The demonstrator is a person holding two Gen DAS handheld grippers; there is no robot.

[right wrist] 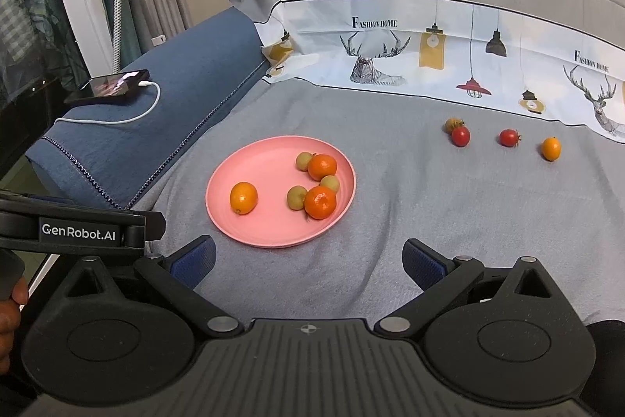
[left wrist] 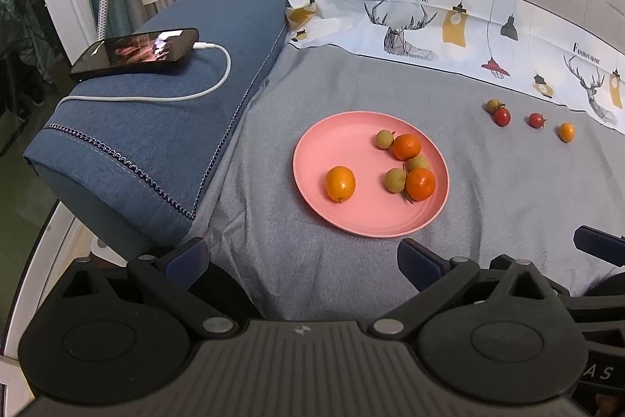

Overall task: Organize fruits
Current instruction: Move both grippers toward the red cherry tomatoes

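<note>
fruits sitting in two groups on the grey bed cover [right wrist: 390,260]: six already resting in the pink plate [right wrist: 234,221], four lying loose well to its right, near the printed border. lying in a rough row out there, a yellowish tomato [right wrist: 453,123] touching a red tomato [right wrist: 461,136], then a second red tomato [right wrist: 509,138] apart, then a small orange kumquat [right wrist: 551,148] farthest right. sitting ahead and to the right of the right gripper [right wrist: 308,260], and well off to the right of the left gripper [left wrist: 302,260], so judging the right hand nearer for the loose row. both sets of fingers [right wrist: 424,262] standing wide apart, holding nothing, hovering low over the cover short of the plate. showing in the plate, a kumquat [right wrist: 243,198] alone at the left, two mandarins [right wrist: 320,202] and three small green-brown fruits [right wrist: 297,197] clustered at the right. looking round, glossy and likely to roll on soft cloth, the kumquat's long axis standing roughly upright in view. leaving probably four pieces to carry over.
</note>
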